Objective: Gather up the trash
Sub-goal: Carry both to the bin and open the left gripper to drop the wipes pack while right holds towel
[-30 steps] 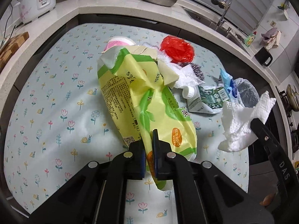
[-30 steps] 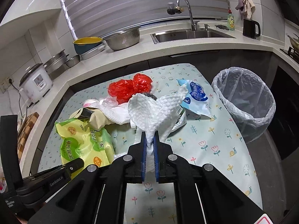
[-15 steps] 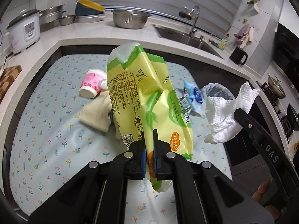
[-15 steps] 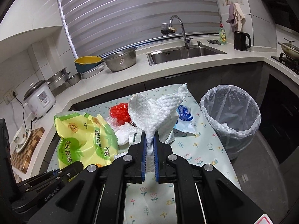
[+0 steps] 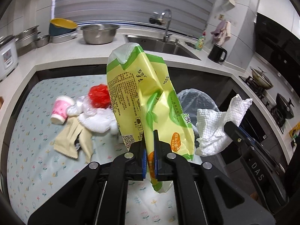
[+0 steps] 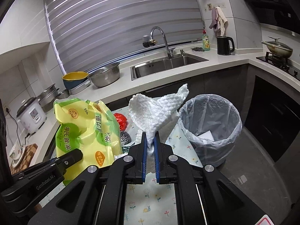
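Both loads lifted, carry toward bin (image 6: 210,127) at right of right view.

Best to bring yellow bag (image 5: 148,101), pinched in left gripper (image 5: 149,159), fully over the rim before release; same for paper towel (image 6: 155,112), pinched in right gripper (image 6: 150,150). Versus 1.0 s ago: raised off table (image 5: 37,150); bin now larger, nearer. Red wad (image 5: 98,95), cup (image 5: 61,108) left at mid-left.

The yellow-green bag (image 5: 148,101) hides much of the lined bin (image 5: 196,99) and part of the blurred red wrapper (image 5: 98,95).
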Demonstrator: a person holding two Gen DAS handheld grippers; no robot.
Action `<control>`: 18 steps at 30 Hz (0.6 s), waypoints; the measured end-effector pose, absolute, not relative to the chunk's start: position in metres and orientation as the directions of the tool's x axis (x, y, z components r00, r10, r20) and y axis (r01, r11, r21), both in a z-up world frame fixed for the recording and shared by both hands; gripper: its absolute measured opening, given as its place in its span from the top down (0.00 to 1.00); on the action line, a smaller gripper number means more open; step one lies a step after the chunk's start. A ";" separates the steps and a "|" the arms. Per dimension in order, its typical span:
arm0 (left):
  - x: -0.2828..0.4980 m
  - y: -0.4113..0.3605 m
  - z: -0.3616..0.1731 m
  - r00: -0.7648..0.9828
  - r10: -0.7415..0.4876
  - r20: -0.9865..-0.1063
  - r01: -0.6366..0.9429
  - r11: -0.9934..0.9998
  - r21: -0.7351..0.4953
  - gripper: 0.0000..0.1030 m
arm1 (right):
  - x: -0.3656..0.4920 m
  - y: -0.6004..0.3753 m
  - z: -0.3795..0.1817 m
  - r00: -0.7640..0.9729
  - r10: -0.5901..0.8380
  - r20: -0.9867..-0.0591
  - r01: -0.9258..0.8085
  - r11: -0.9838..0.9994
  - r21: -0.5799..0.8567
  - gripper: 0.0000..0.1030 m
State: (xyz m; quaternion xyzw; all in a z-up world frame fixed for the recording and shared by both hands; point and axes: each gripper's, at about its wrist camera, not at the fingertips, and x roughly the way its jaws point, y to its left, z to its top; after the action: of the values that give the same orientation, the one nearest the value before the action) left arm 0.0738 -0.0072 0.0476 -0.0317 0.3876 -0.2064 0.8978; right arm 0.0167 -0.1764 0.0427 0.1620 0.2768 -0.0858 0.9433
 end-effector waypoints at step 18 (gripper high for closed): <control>0.145 -0.175 0.026 0.464 -0.553 -0.692 0.609 0.766 -0.204 0.95 | 0.036 -0.311 0.015 0.771 -0.279 -0.573 0.503 0.818 0.278 0.93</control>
State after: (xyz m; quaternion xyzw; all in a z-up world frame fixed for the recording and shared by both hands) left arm 0.1449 -0.1751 0.0260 0.0361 0.3908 -0.3399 0.8547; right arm 0.0360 -0.3110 0.0154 0.2127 0.2629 -0.2135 0.9165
